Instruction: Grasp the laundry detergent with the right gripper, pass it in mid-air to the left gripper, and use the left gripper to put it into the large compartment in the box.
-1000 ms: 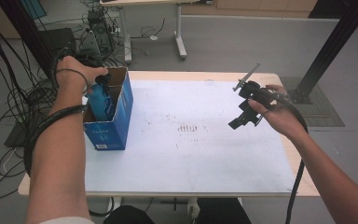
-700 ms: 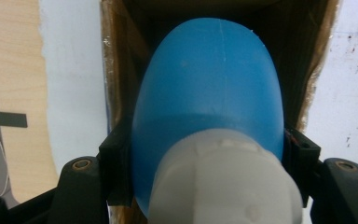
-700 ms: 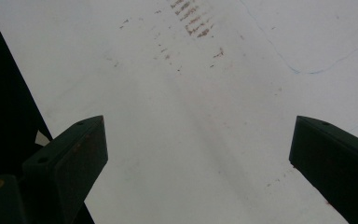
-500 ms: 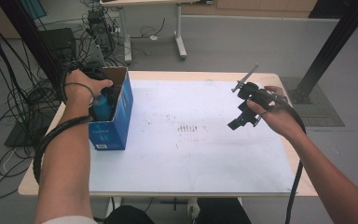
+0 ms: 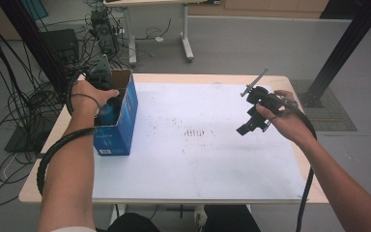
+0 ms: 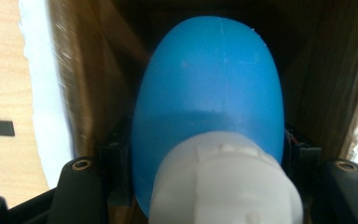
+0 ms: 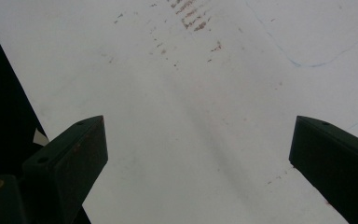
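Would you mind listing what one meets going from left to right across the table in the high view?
Left hand → blue box → reddish marks on the white sheet → right gripper → right hand.

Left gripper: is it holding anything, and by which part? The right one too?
The left gripper grips a blue bottle at its body beside the white cap, inside the box. The right gripper holds nothing.
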